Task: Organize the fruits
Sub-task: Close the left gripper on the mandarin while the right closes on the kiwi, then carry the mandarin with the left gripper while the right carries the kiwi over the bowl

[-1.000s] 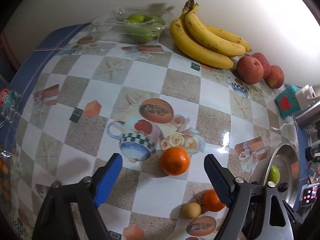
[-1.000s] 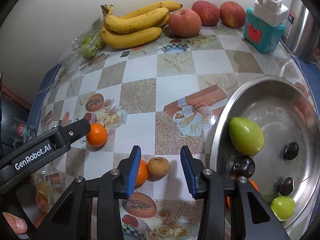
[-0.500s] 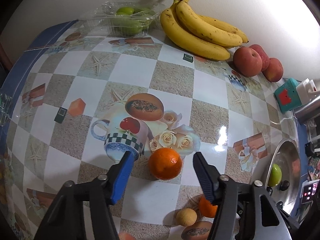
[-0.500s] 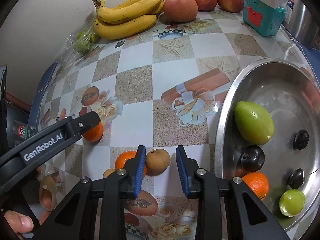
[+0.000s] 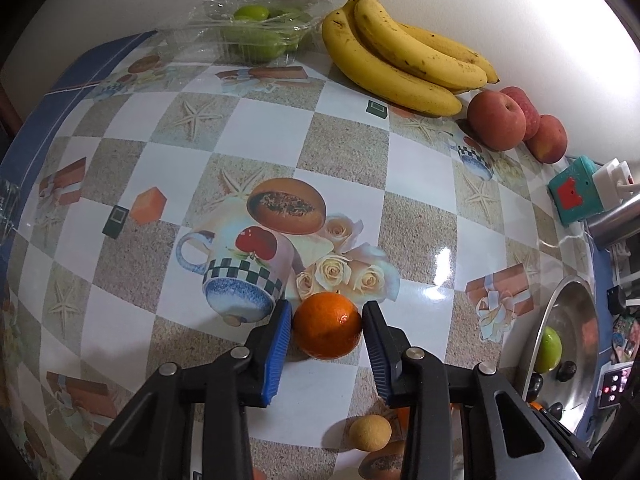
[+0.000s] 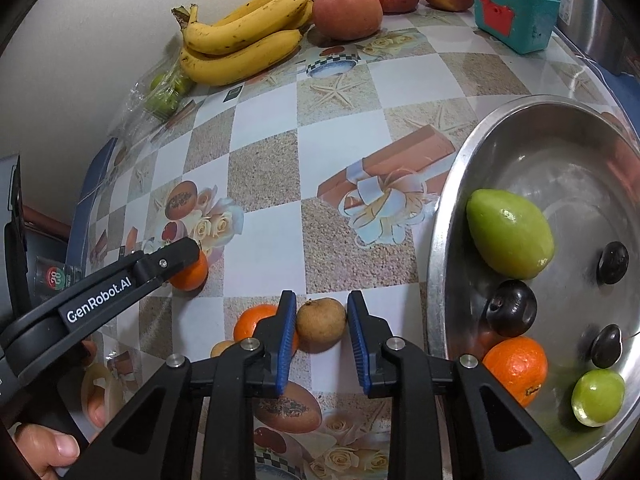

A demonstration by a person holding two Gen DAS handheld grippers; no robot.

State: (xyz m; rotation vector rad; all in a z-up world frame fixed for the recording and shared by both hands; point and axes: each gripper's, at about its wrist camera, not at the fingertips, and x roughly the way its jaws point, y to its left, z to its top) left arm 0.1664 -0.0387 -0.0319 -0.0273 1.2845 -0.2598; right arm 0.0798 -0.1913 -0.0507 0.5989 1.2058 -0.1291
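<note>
Through your left wrist camera, the clear plastic box [image 5: 256, 36] at the back of the table [image 5: 180, 128] holds several green fruits, and the steel bowl [image 5: 576, 292] at the far right edge shows a green fruit and a few dark ones inside. Your left gripper [image 5: 326, 326] brackets the orange [image 5: 327, 325]: both blue pads sit right against its sides, though you cannot tell from here whether they are pressing it or only touching. The orange is round, glossy and deep orange, resting on the table just in front of the printed mug and roses. The bananas [image 5: 404, 52] and the peaches [image 5: 496, 120] lie along the back wall.

Through your right wrist camera, the steel bowl [image 6: 452, 216] holds a large green pear-shaped fruit [image 6: 510, 234], three dark plums [image 6: 511, 308], an orange one [image 6: 516, 364] and a small green one [image 6: 598, 396]. Your right gripper [image 6: 322, 322] straddles the brown fruit [image 6: 321, 324], a dull, tan, roundish thing with a little stem nub; the left pad touches it, the right pad looks a hair apart, so the fingers are not yet clenched on it. It sits on the table just left of the bowl's rim, with another orange [image 6: 252, 322] just behind the left finger. A teal box [image 6: 516, 20] stands at the back right.
</note>
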